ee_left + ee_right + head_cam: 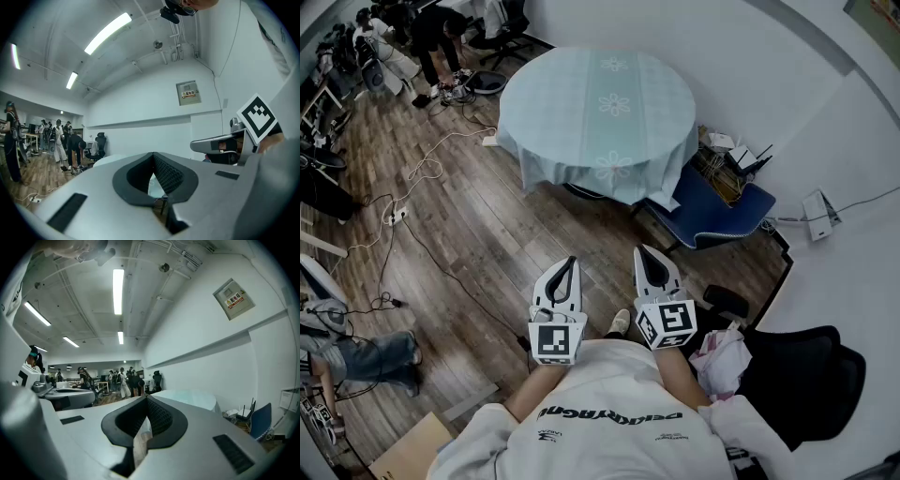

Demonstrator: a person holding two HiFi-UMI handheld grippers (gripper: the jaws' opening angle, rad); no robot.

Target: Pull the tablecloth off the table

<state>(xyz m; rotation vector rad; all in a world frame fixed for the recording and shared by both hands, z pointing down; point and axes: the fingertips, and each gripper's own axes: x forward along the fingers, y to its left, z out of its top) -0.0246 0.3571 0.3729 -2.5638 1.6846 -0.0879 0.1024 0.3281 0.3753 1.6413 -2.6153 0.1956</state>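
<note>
Wooden floor (487, 244) lay open between the person and the round table (504, 98), so nothing was within reach yet. Left gripper (572, 262) and right gripper (644, 253) were held level, side by side close to the chest, each with jaws pressed together on nothing, probably just carried for the approach. Well ahead of both, the tablecloth (598, 112) covered the whole table: pale blue, white flowers down the middle, hem hanging in soft folds past the rim, a blue chair (712, 211) tucked at its near right edge
</note>
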